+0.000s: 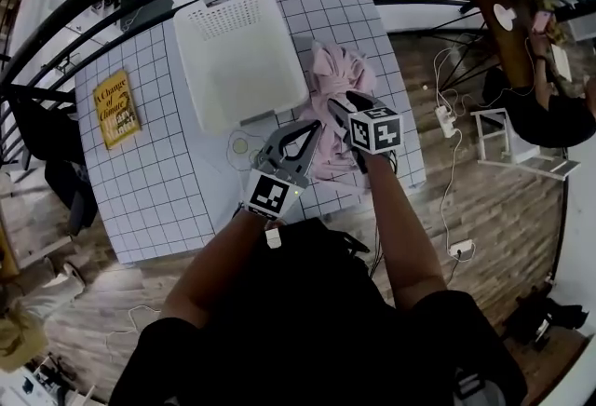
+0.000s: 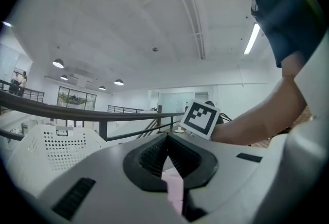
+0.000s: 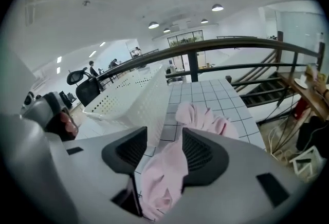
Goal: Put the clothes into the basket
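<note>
The left gripper is clenched on the cloth; in the left gripper view its jaws meet at the tips and a thin pink strip is pinched in the gap just behind them. The right gripper is released; in the right gripper view its jaws stand apart with a fold of cloth lying loose between them, resting against the right pad, while bare table shows beside the left pad. The rest of the cloth is bunched on the table just ahead of the right gripper's tips and a little to their right; it lies outside the basket, near its wall. The basket stands ahead of both grippers and to their left; its nearest wall rises just left of the right gripper's jaws. The two grippers sit close side by side, the right one's marker cube just right of the left one's jaws; a book lies well off to the left gripper's left, beyond the basket.
</note>
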The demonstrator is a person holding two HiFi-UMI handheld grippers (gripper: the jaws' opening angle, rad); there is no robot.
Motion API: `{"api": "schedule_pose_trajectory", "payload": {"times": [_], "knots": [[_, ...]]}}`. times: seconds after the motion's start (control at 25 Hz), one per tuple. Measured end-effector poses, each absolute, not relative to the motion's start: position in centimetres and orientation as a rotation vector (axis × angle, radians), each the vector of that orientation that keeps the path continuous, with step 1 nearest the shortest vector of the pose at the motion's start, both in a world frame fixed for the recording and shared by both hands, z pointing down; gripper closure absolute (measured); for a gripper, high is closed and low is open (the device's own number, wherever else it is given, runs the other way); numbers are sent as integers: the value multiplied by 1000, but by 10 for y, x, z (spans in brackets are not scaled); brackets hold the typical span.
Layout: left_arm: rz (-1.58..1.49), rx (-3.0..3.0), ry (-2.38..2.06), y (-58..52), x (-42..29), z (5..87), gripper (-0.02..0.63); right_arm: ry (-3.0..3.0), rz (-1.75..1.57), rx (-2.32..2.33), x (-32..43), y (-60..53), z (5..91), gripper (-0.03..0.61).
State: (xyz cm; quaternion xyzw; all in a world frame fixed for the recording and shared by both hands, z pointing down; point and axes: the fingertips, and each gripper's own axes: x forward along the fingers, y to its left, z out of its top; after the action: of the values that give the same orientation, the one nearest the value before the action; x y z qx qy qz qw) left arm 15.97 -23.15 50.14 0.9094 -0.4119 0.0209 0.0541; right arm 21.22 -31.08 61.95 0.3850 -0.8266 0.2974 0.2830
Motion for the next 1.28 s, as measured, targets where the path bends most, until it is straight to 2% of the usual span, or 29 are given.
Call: {"api": "schedule_pose_trajectory", "payload": {"times": [0.48,0.96,1.28], "knots": [[45,2719,-1330,-253,160,514,620,-1926,922,1115,224,-374,709,209],[52,2726,-1301,-263,159,517,620,-1762,944,1128,230,-377,764,131],[63,2713,-1297,-266,157,523,620,-1705,921,1074,226,-372,791,127]]}}
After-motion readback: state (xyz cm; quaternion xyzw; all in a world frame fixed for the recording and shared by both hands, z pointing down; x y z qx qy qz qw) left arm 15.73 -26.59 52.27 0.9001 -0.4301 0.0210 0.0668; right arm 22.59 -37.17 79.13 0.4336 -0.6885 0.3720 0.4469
